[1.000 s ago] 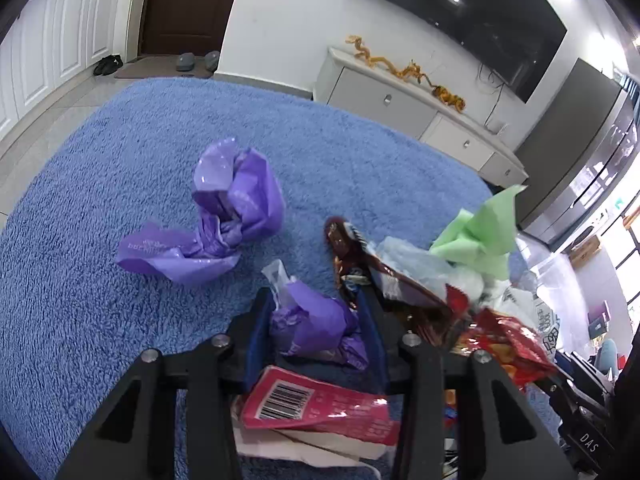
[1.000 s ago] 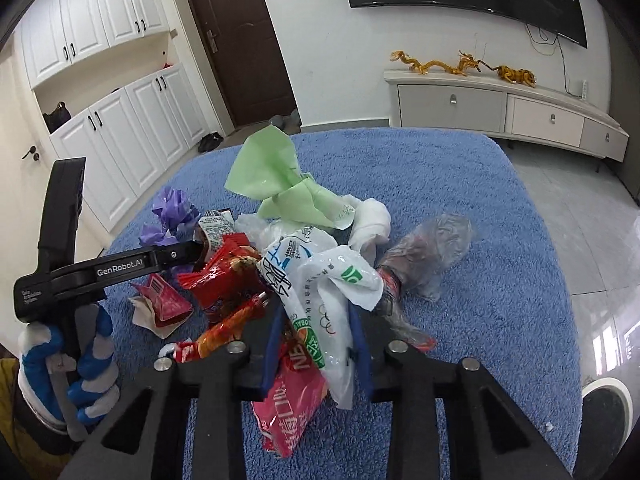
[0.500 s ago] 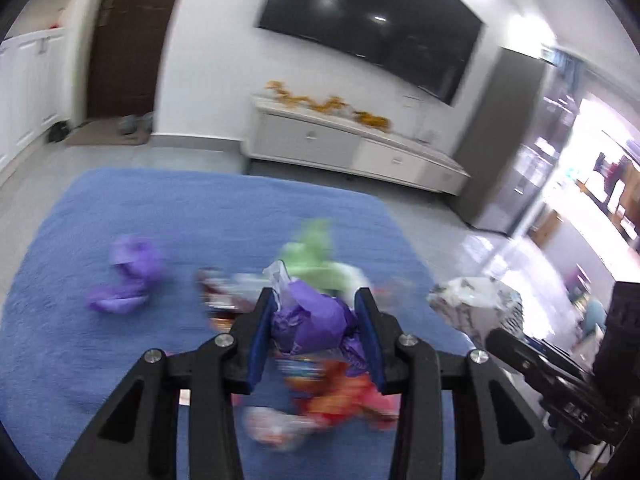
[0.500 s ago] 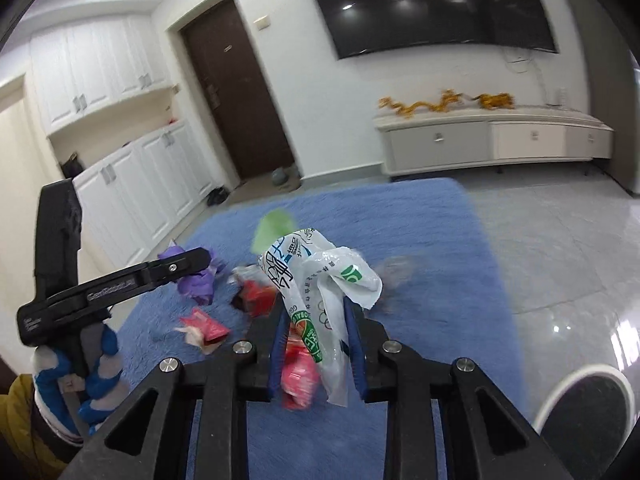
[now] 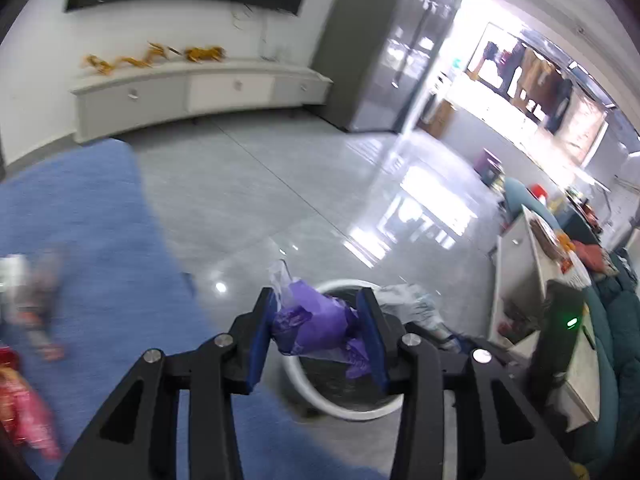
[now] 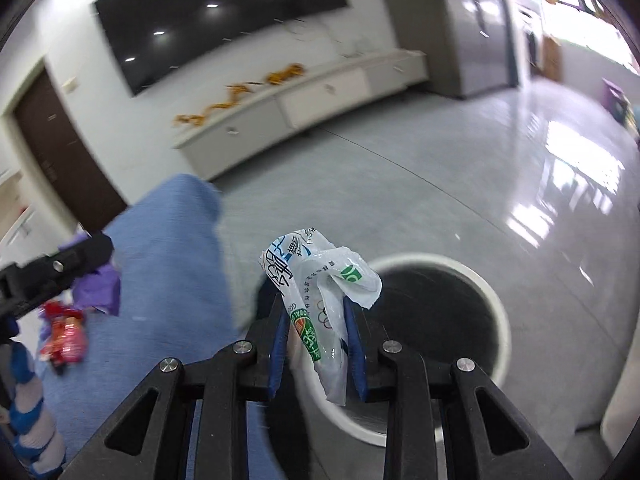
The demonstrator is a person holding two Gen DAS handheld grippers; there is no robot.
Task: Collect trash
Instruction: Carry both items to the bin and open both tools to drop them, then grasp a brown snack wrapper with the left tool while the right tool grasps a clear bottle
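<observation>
Left gripper (image 5: 318, 330): clamped on purple wrapper (image 5: 310, 326), above white-rimmed bin (image 5: 344, 410). Right gripper (image 6: 316, 330): clamped on white plastic bag (image 6: 320, 280), above bin.

The round white-rimmed bin (image 6: 440, 332) sits on the glossy grey tile floor (image 6: 420, 200), just right of the blue fuzzy rug (image 6: 160, 264), with the long white TV cabinet (image 6: 304, 96) way behind.

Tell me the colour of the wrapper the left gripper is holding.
Purple; the crumpled wrapper pinched in the left gripper shows best in the left wrist view.
</observation>
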